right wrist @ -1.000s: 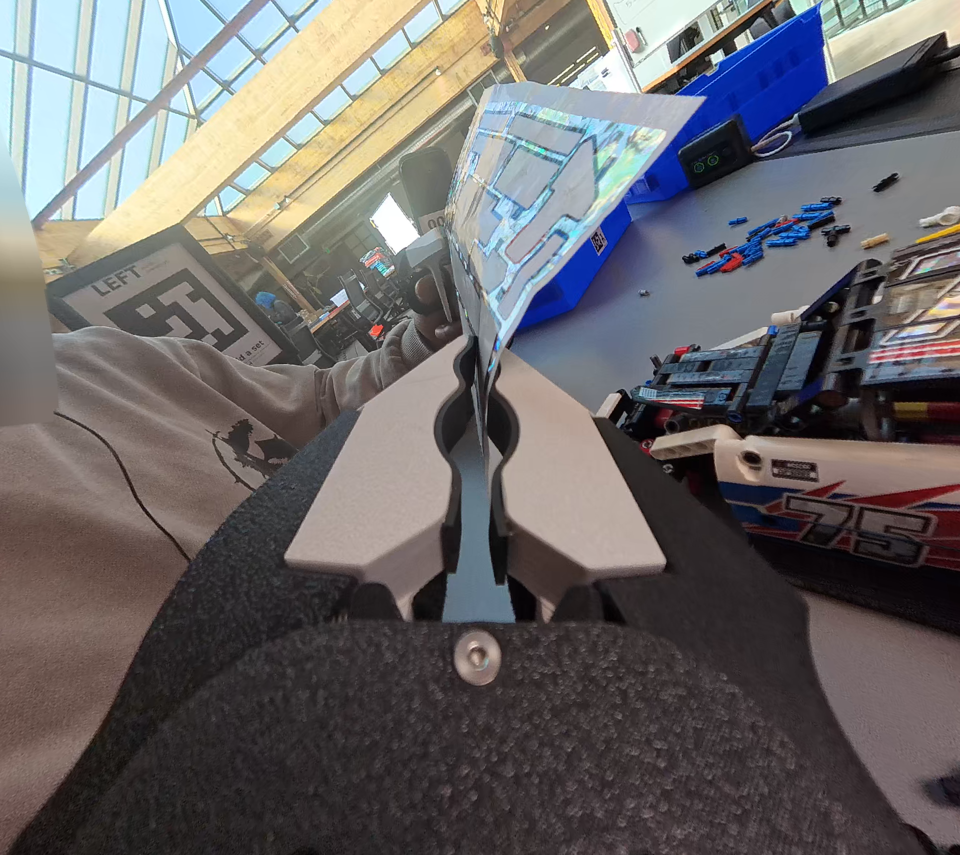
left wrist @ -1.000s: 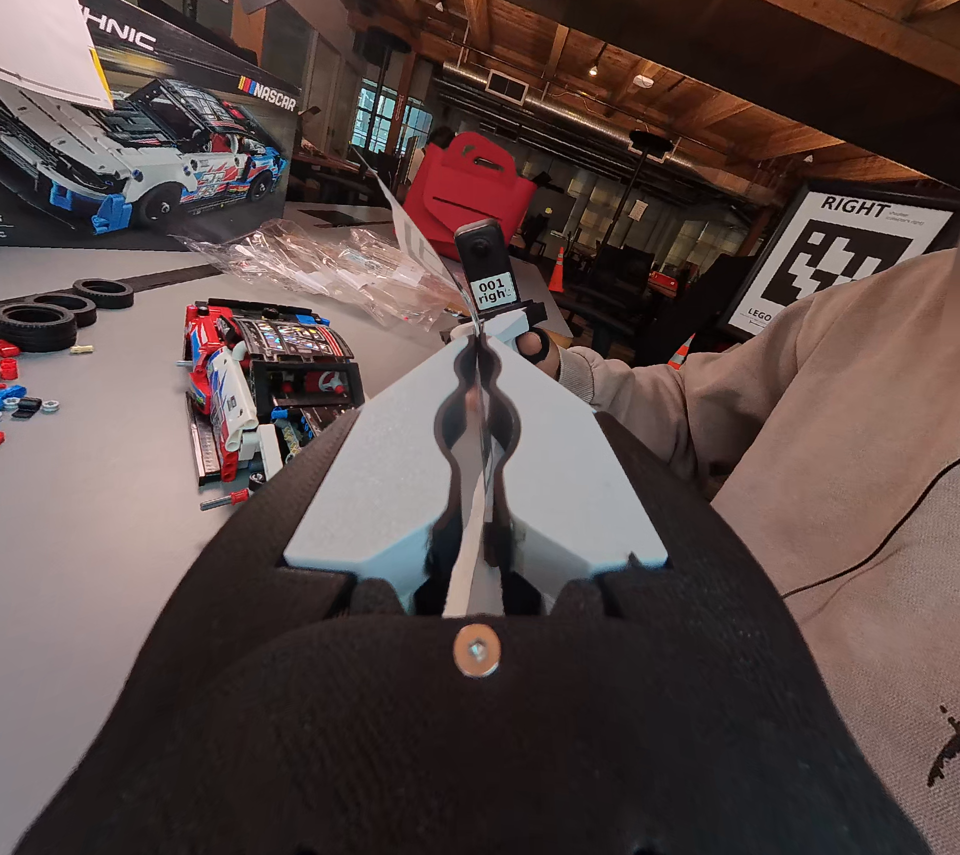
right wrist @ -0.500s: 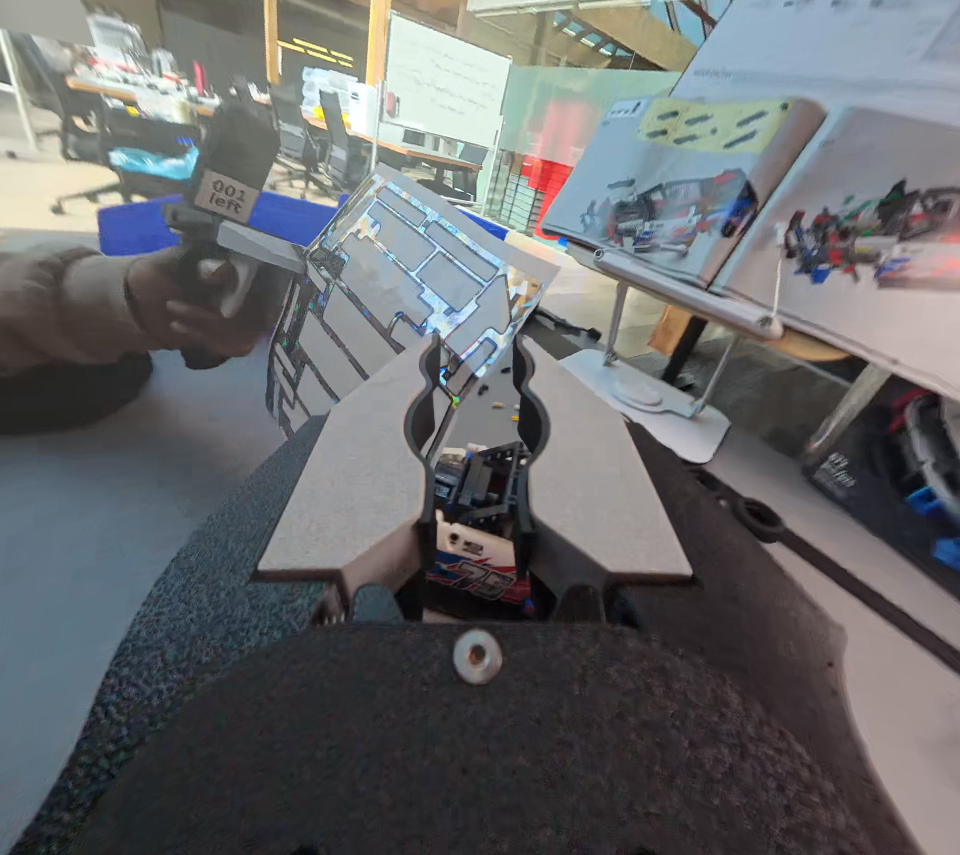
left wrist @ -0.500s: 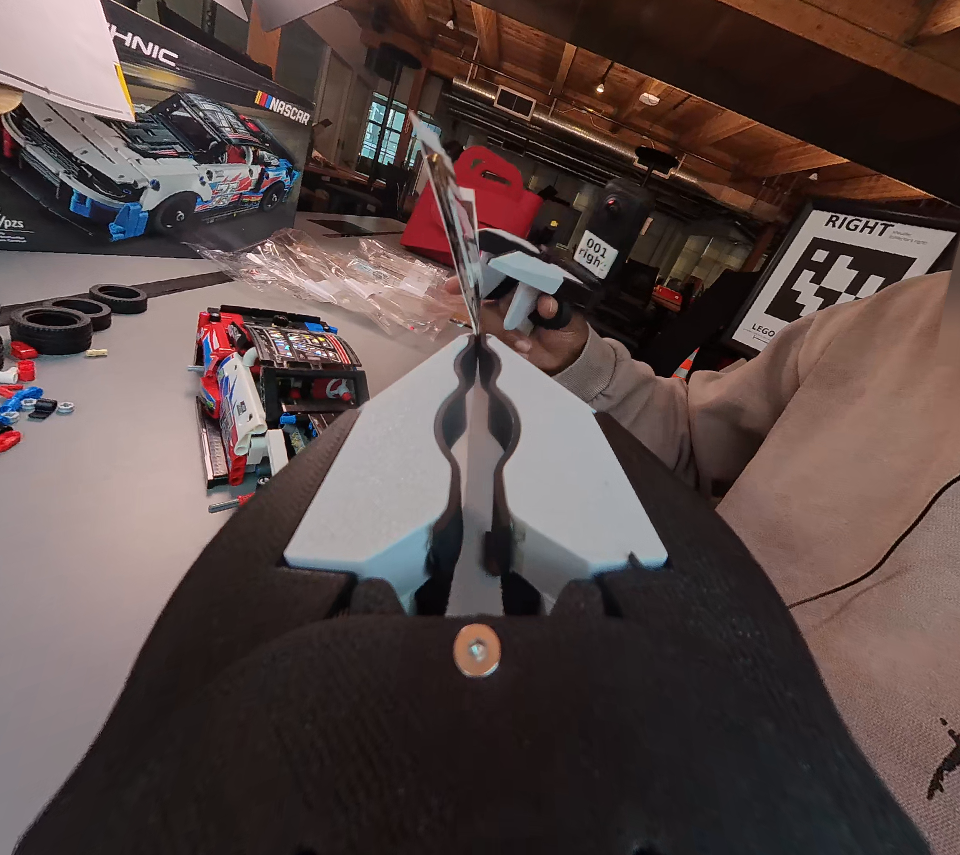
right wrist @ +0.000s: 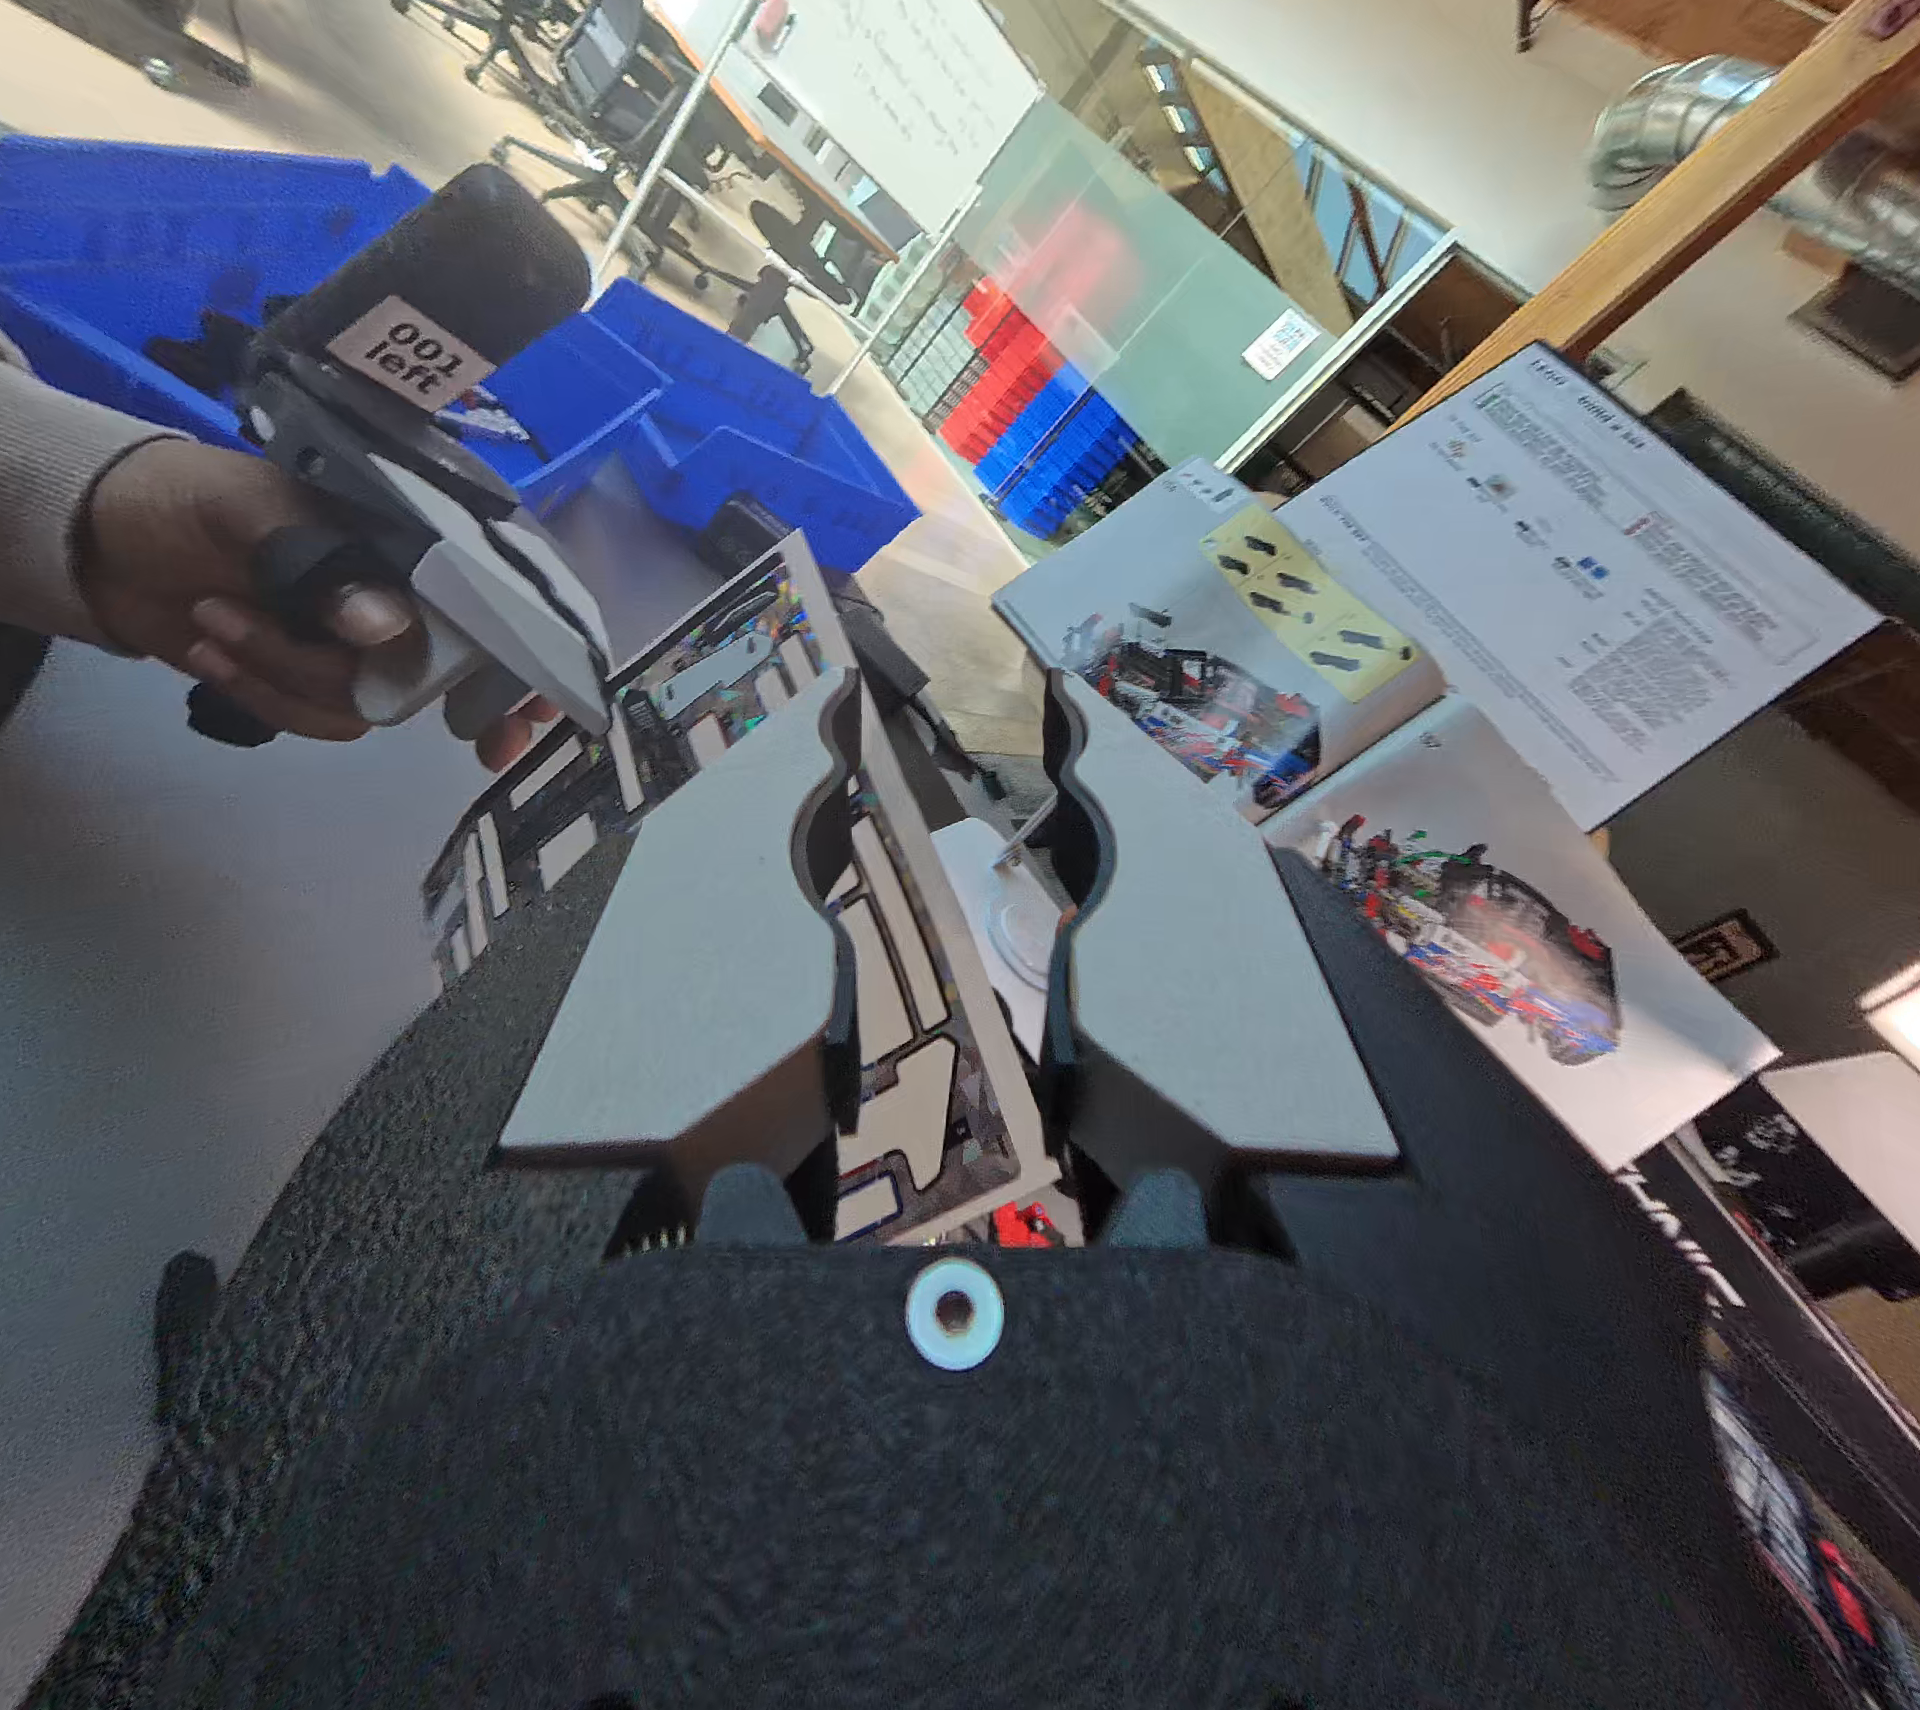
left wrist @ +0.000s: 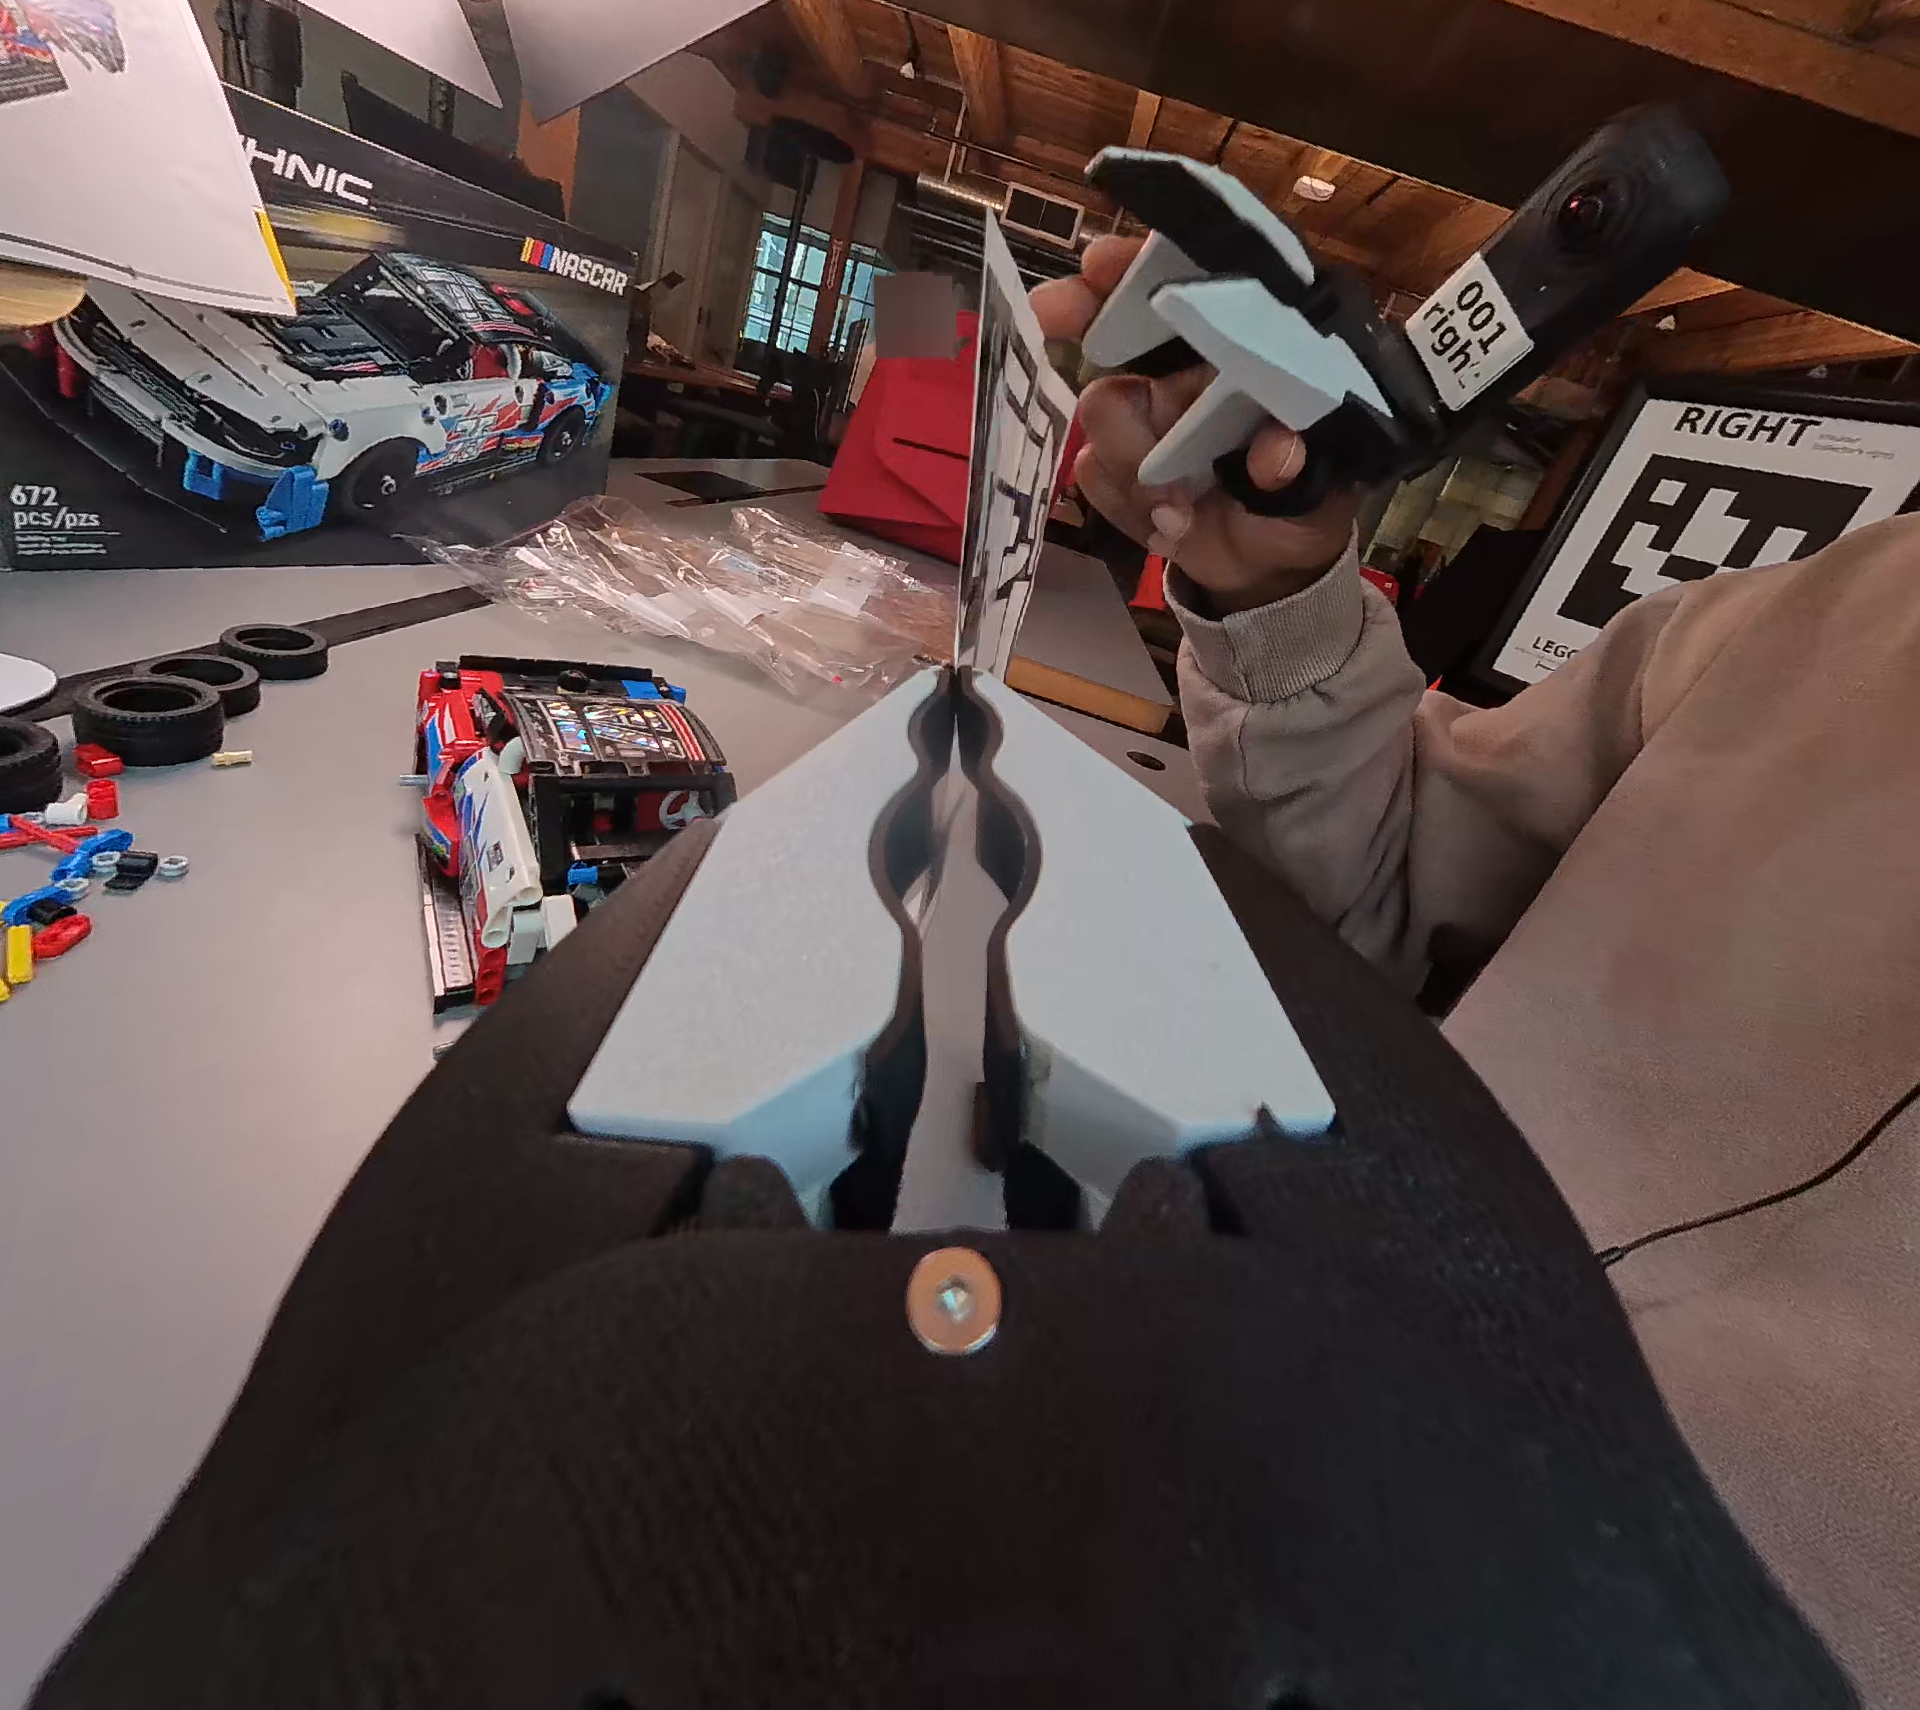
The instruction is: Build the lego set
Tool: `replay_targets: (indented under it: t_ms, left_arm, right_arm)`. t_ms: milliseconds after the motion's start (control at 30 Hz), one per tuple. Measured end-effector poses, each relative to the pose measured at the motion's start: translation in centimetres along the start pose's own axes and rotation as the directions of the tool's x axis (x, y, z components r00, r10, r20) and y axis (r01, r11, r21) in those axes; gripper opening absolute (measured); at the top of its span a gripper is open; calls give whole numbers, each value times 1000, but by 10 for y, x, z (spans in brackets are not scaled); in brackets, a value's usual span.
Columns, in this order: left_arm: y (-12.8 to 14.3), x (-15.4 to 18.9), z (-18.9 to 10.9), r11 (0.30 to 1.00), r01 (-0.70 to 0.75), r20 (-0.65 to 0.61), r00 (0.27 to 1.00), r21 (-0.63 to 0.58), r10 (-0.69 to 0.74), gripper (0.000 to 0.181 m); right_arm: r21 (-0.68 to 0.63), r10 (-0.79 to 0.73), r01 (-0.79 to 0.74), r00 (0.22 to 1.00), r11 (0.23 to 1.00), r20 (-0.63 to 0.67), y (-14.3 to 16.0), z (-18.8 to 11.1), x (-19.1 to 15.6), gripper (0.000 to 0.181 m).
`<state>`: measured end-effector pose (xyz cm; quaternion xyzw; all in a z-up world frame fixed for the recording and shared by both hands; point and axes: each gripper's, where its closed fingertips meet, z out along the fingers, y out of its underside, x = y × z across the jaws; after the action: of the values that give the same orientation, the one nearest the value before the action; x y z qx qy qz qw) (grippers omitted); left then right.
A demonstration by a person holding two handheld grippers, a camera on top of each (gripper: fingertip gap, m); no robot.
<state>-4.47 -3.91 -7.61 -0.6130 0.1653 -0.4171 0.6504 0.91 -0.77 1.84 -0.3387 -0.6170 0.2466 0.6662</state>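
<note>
Edge-on, the sticker sheet (left wrist: 1006, 455) rises from the left gripper (left wrist: 958, 673), whose jaws are pressed together on its lower corner, so its printed face is hard to read in the left wrist view. Beyond it, the right gripper (left wrist: 1164, 372) hangs with jaws spread, the sheet passing loosely between them; the right wrist view cuts off the sheet's near end behind the fingers (right wrist: 717, 912). On the grey table (left wrist: 208, 1089), far left, lies the part-built Lego car (left wrist: 551, 819), near loose tyres (left wrist: 156, 710) and small pieces (left wrist: 73, 871).
</note>
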Motion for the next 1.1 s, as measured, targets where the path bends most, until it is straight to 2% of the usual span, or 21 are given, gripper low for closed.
replay_targets:
  t_ms: [100, 200, 267, 333, 433, 567, 867, 1100]
  left_arm:
    - [-3, 1, -2, 1000, 14, -7, 1000, 14, -14, 0]
    - [-6, 1, -2, 999, 25, -12, 1000, 25, -24, 0]
    - [-6, 2, -2, 999, 25, -15, 1000, 25, -25, 0]
    - [-5, 3, -1, 999, 24, -19, 1000, 24, -24, 0]
    - [-4, 5, 0, 1000, 21, -25, 999, 22, -20, 0]
    - [-1, 7, 1, 1000, 24, -38, 999, 12, -23, 0]
    - [6, 17, 3, 999, -32, -97, 995, -21, 30, 0]
    - [8, 28, 4, 997, -80, -142, 987, -24, 75, 0]
  right_arm:
    - [55, 16, -13, 998, 998, -55, -21, -10, 19, 33]
    - [86, 65, -71, 996, 994, 67, -35, -13, 3, 27]
    - [46, 85, -95, 980, 994, 179, -28, -5, -21, 26]
    - [-21, 65, -62, 966, 998, 249, -8, 8, -45, 30]
    - [-89, 62, -35, 944, 995, 323, 21, 28, -73, 36]
    - [-119, 91, -51, 931, 992, 352, 39, 43, -88, 40]
    - [-136, 140, -88, 881, 987, 452, 47, 45, -101, 39]
    - [-77, 154, -134, 832, 988, 533, 38, 34, -115, 28]
